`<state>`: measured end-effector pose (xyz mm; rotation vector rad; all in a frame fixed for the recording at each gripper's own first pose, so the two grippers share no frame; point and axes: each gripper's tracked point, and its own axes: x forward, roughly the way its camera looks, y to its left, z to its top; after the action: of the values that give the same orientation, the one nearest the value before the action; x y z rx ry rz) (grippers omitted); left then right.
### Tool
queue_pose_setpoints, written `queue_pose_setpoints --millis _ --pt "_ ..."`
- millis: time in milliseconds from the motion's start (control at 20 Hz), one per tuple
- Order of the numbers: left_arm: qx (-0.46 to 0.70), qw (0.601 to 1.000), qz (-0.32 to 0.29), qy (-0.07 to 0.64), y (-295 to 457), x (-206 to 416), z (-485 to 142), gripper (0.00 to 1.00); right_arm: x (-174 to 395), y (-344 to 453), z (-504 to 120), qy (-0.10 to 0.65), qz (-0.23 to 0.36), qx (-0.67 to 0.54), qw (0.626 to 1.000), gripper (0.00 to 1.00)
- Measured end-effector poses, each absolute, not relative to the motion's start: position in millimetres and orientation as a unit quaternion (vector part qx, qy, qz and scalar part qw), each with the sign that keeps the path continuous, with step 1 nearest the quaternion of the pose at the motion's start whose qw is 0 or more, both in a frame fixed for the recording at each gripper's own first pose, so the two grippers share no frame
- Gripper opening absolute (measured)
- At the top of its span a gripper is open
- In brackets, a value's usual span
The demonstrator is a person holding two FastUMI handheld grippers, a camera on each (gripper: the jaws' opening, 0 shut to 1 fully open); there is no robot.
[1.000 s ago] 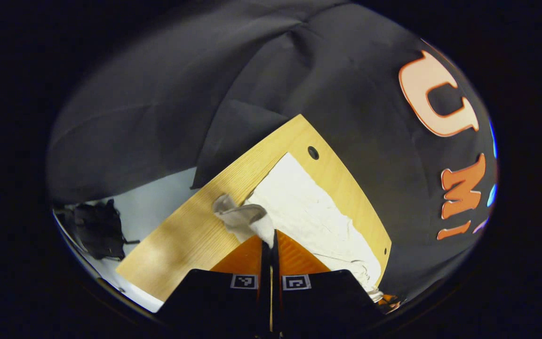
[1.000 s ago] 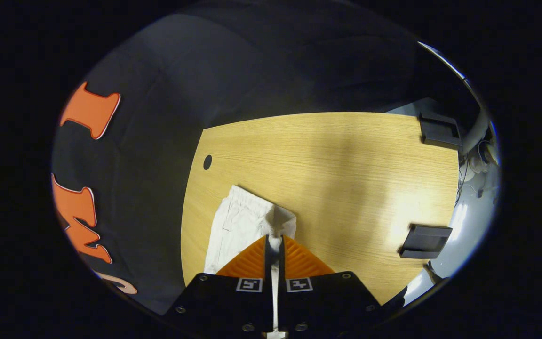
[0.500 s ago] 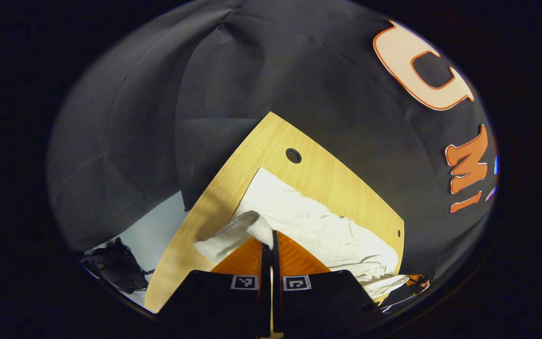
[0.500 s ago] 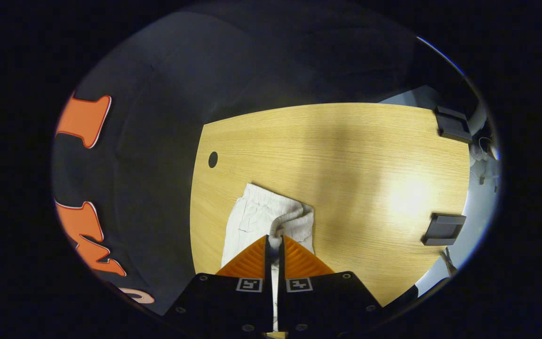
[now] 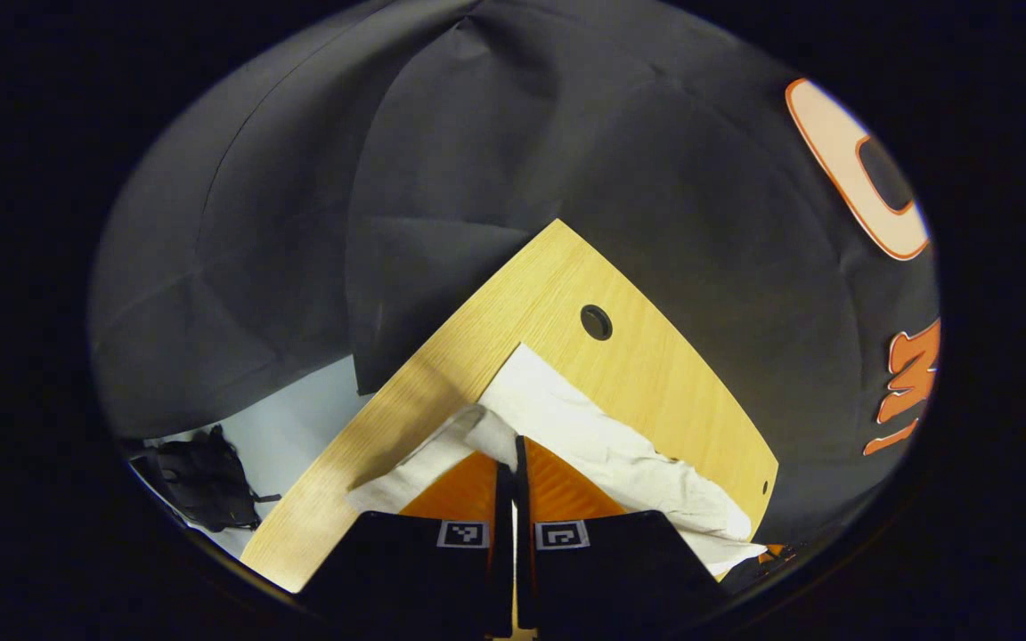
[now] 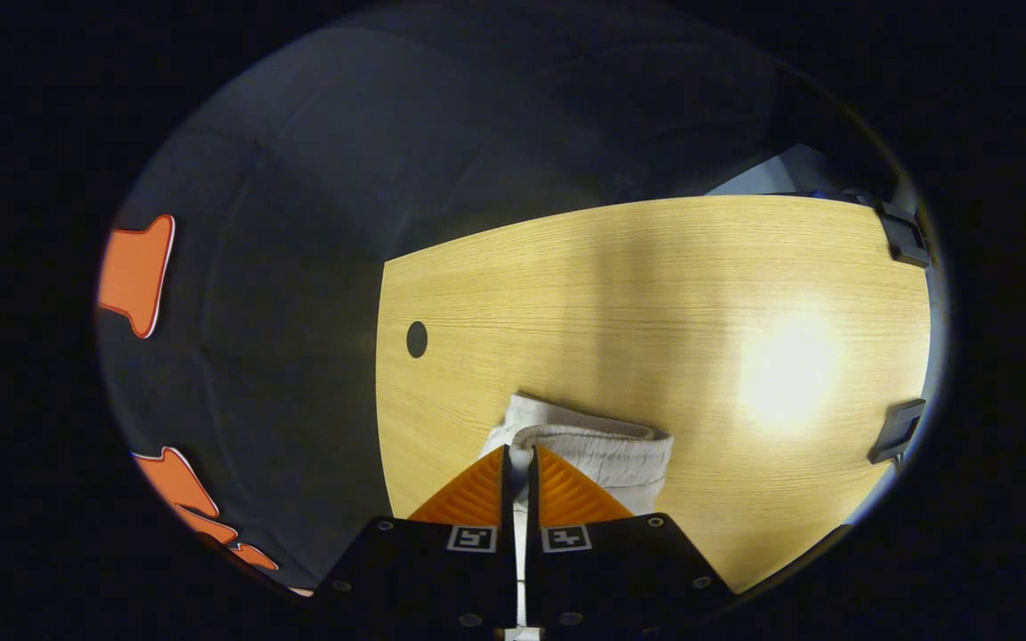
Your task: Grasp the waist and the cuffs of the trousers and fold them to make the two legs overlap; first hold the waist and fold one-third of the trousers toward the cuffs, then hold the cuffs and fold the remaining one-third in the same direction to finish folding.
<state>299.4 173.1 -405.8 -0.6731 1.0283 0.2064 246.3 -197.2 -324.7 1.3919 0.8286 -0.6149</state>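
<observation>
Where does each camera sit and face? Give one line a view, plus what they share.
Left gripper view: rides the left gripper, looking along its shut fingers at the trousers.
Right gripper view: rides the right gripper, shut on the trousers' ribbed edge, facing across the table.
Shared: trousers, table, its round hole.

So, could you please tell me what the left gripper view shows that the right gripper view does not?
Left gripper view: the trouser leg stretching across the table, and a dark bag on the floor.
Right gripper view: the ribbed waistband and two dark clamps on the table edge.
Both: the wooden table with its round hole, and a hand-held gripper shut on the trousers.
</observation>
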Motion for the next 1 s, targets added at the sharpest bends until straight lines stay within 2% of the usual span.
queue_pose_setpoints --millis 300,350,400,500,550,600,650,700,750,850,1000 --pt "-0.305 0.819 0.11 0.474 173 337 -429 0.05 292 -184 -343 0.388 -0.244 0.628 0.629 0.04" --pt "-0.305 0.82 0.113 0.472 171 343 -433 0.06 296 -182 -351 0.391 -0.245 0.636 0.619 0.09" --pt "-0.309 0.815 0.126 0.474 170 348 -437 0.06 300 -181 -358 0.388 -0.25 0.642 0.612 0.04" --pt "-0.341 0.81 0.143 0.454 165 360 -435 0.1 307 -184 -352 0.365 -0.246 0.641 0.628 0.05" --pt "-0.352 0.811 0.151 0.441 168 366 -433 0.04 306 -182 -350 0.355 -0.235 0.64 0.639 0.09" --pt "-0.356 0.814 0.159 0.43 172 369 -430 0.13 309 -183 -349 0.342 -0.228 0.643 0.647 0.11" --pt "-0.353 0.821 0.17 0.415 179 371 -428 0.29 314 -185 -345 0.329 -0.223 0.644 0.653 0.17" --pt "-0.347 0.83 0.181 0.398 188 374 -423 0.35 319 -188 -340 0.313 -0.218 0.646 0.661 0.21" --pt "-0.348 0.835 0.184 0.385 190 378 -422 0.41 322 -192 -334 0.303 -0.213 0.646 0.668 0.29" --pt "-0.354 0.83 0.173 0.395 180 372 -417 0.67 319 -195 -336 0.31 -0.215 0.633 0.676 0.38" --pt "-0.333 0.836 0.137 0.414 164 369 -406 0.84 291 -193 -343 0.353 -0.215 0.583 0.699 0.44"
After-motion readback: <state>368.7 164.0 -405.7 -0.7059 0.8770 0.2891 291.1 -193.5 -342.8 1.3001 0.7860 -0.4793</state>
